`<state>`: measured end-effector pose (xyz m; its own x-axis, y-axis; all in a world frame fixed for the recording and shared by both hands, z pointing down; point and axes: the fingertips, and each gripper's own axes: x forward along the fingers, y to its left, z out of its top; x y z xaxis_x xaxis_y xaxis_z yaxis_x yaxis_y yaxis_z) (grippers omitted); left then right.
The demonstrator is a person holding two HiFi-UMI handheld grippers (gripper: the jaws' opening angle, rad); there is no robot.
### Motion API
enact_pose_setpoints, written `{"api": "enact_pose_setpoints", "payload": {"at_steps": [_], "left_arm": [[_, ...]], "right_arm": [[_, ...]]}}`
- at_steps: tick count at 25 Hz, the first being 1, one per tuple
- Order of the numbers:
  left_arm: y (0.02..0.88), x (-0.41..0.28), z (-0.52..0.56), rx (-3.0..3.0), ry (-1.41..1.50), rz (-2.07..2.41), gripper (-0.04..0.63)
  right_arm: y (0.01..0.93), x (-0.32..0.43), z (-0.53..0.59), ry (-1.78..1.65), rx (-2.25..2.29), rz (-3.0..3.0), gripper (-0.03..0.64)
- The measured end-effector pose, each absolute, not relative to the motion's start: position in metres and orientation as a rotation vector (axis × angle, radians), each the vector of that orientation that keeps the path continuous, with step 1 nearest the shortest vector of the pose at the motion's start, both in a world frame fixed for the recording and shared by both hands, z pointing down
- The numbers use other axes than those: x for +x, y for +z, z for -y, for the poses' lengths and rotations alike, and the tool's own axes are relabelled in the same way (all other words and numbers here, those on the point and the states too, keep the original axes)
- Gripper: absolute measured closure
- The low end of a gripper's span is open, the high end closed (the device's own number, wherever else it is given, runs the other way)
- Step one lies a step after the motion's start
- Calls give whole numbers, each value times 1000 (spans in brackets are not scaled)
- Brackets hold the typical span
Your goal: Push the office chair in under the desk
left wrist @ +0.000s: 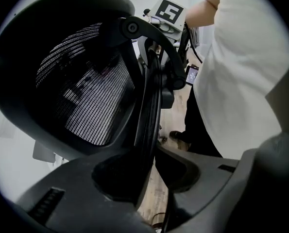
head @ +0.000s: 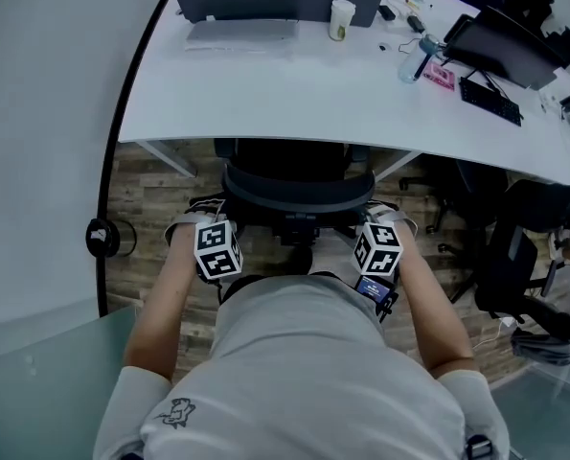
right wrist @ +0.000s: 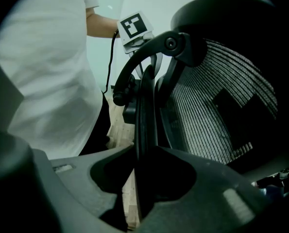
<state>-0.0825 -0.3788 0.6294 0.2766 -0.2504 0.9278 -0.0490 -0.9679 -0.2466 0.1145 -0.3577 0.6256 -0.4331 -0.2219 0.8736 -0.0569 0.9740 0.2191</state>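
Between the jaws of the left gripper [left wrist: 151, 166] runs the thin dark rim of the chair [left wrist: 86, 96] back. The jaws are clamped onto it, standing partway apart. The right gripper [right wrist: 144, 171] grips the opposite side of the same rim in the same way, and the mesh back lies to the outer side of each pair of jaws. Ahead of both, the seat sits beneath the white desk [head: 294, 94], with the curved top of the back just at the desk's edge. Behind the jaws, the person [head: 304, 372] stands on a wood floor [head: 160, 199].
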Motion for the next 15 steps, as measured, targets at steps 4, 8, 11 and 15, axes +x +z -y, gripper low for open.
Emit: {"api": "enact_pose_setpoints", "payload": {"at_steps": [4,8,11,15], "left_arm": [[629,-68,411,-2358,-1768,-287,468],[630,-60,442,-2353,-1766,-274,468],[632,-55,464,-2349,-1770,-266,468],[632,-46,489,-2349,-1760,-262,468]], "right_arm": [[626,129,388,-212,212,2008,503],[627,137,417,-225,227,2013,505],[629,141,437,-233,241,2016,506],[630,150,461,-238,253,2013,505]]}}
